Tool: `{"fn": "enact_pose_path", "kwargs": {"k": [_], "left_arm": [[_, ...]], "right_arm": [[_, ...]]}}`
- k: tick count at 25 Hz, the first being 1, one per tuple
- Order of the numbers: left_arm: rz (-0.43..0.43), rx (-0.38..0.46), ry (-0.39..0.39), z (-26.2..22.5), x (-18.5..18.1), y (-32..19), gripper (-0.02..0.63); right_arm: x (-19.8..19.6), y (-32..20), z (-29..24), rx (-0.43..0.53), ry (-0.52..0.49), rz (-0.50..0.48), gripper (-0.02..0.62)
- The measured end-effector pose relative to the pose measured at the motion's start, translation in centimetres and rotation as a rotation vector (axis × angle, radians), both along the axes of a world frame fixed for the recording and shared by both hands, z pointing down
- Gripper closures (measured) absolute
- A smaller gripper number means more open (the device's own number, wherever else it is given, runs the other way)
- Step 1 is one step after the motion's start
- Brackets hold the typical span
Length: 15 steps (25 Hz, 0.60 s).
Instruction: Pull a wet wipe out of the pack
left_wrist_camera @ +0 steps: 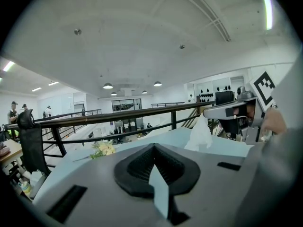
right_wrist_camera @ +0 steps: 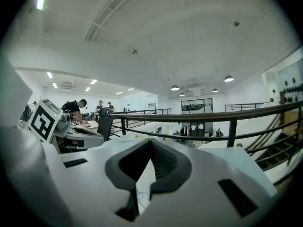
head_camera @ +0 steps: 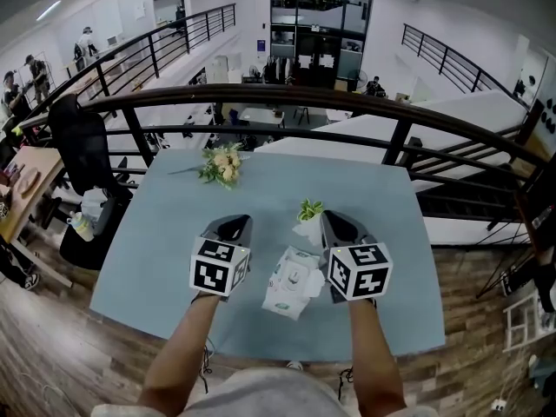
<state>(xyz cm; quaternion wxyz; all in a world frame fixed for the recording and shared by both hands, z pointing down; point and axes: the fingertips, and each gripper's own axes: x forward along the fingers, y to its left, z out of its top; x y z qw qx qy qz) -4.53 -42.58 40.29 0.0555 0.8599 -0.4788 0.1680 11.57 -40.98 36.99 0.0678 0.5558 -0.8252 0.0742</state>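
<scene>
Tabletop [head_camera: 169, 233], pale blue, spreads below me inside a dark railing [head_camera: 261, 99]. My left gripper [head_camera: 237, 221], at 9 o'clock of the pack, has its jaws pressed together with nothing between them. My right gripper [head_camera: 329, 218], at 3 o'clock of the pack, pinches a white wet wipe [left_wrist_camera: 199, 135] that hangs from its tips. The wet wipe pack [head_camera: 291, 286] lies toward the table's 6 o'clock edge, between both grippers. A bouquet [head_camera: 224, 164] rests near 12 o'clock, and a small green sprig [head_camera: 310, 208] sits just beyond the wipe.
</scene>
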Motion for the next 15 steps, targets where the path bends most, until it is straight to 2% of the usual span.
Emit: {"fn": "enact_pose_path", "kwargs": {"k": [15], "left_arm": [[0.003, 0.0, 0.002, -0.17, 0.18, 0.26, 0.612]], "right_arm": [[0.42, 0.36, -0.58, 0.007, 0.005, 0.007, 0.591]]}}
